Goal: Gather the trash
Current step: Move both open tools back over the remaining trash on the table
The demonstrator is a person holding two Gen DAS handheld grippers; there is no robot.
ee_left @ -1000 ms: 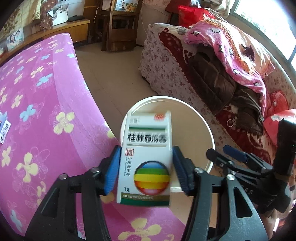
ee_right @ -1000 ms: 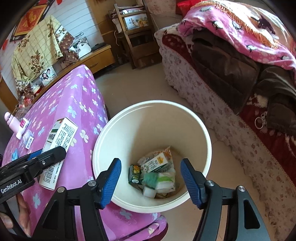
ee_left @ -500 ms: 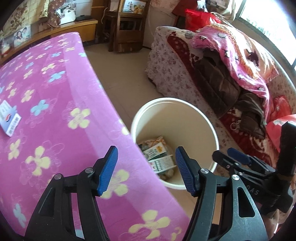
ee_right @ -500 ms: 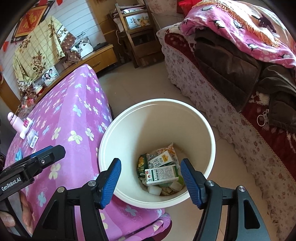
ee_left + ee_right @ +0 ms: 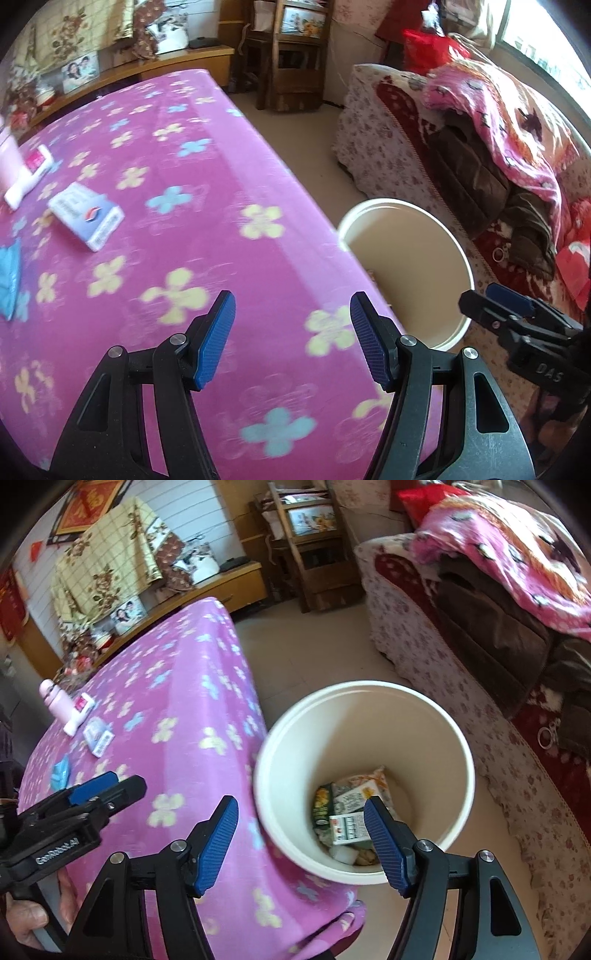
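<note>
left gripper (image 5: 291, 336): jaws apart, nothing between, over the tabletop (image 5: 221, 177) near its bin-side edge | right gripper (image 5: 301, 840): jaws just widened, empty, above the bin's near rim | white bin (image 5: 436, 716): on the floor against the tabletop edge, cartons (image 5: 349, 825) at its bottom | blue-white box (image 5: 85, 216): far side of the tabletop, well apart from both grippers

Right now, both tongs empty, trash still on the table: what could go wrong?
1. The small box lies flat on the soft cloth; the left tongs may pinch fabric with it.
2. The pink bottle stands right beside the tube, so it may get knocked over.
3. The bin sits tight against the table edge, partly under the cloth; a hurried drop may miss.
</note>
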